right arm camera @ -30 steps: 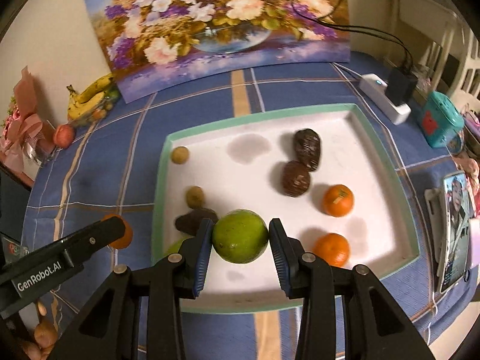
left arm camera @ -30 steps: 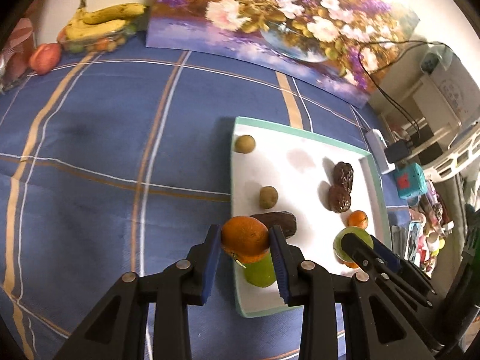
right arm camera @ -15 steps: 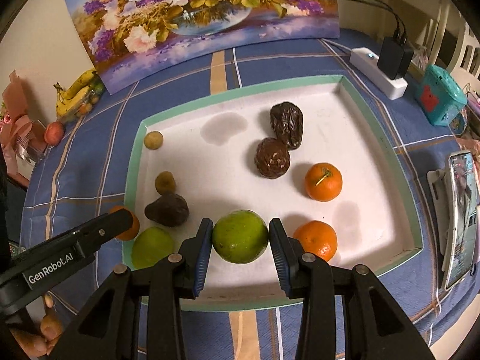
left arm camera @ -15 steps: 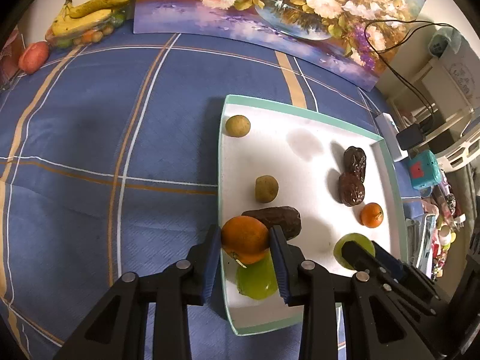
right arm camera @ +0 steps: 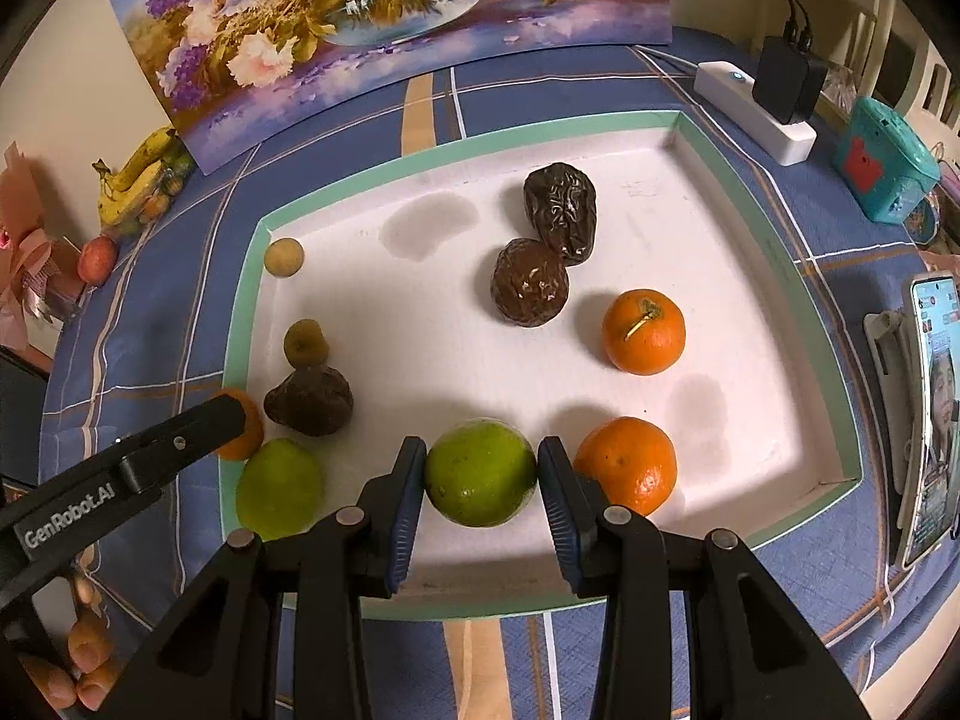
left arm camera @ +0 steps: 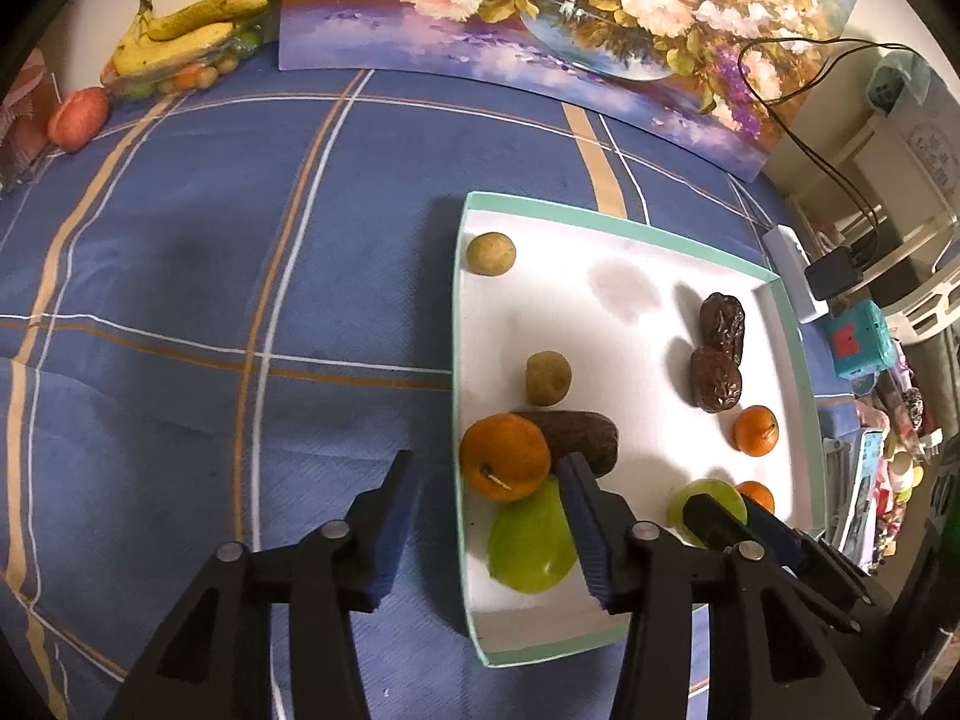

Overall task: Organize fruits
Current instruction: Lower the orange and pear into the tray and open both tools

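Right claw (right arm camera: 483,483) pinches green fruit (right arm camera: 480,471); left claw (left arm camera: 486,516), just spread, frees orange (left arm camera: 505,465).

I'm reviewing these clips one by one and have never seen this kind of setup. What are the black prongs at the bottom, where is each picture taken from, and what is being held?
There is no robot: a person holds a two-fingered claw in each hand, with a wide-angle camera on each looking along its fingers.

In the left-hand picture, the left claw has just been opening. An orange sits between its fingers at the tray edge, with a clear gap on one side, so it looks released.

In the right-hand picture, the right claw is shut on a green lime, low over the tray.

The white tray lies on a blue checked tablecloth and holds two more oranges, another lime, dark wrinkled fruits and small tan ones. Bananas and a flower painting stand behind.
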`<action>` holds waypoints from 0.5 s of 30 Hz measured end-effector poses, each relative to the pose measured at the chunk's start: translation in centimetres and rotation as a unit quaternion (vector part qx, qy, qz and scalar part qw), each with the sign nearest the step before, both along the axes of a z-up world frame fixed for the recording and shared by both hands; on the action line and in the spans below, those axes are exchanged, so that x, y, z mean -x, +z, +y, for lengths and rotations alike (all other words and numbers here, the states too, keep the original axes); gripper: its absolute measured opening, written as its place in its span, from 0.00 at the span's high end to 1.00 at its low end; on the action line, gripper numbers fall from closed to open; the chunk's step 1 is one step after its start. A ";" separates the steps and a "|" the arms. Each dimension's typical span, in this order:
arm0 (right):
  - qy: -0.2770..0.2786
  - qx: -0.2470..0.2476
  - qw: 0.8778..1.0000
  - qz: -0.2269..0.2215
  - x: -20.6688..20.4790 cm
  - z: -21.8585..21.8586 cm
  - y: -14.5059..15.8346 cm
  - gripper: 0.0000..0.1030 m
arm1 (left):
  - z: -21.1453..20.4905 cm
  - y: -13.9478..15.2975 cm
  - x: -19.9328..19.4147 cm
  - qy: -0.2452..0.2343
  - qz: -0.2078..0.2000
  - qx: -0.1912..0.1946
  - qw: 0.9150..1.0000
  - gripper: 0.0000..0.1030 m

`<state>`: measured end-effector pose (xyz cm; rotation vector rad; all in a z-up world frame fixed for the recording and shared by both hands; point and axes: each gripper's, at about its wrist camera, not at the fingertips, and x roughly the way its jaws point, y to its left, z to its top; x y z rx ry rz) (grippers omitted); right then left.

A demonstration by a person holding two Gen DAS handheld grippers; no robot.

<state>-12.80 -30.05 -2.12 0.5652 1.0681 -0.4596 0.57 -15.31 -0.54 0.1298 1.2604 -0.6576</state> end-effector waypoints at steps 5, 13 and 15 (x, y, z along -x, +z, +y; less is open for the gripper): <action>-0.002 -0.002 1.000 0.006 0.1 0.3 0.0 0.61 | 1.2 1.1 0.1 0.010 -0.013 -0.002 1.000 0.41; 0.001 0.006 1.000 0.004 0.3 1.2 0.8 0.61 | 4.1 1.3 -0.1 0.043 -0.059 -0.069 0.995 0.09; 0.003 0.009 1.000 0.005 0.5 1.4 0.9 0.61 | 4.8 1.1 0.0 0.049 -0.068 -0.084 0.993 0.04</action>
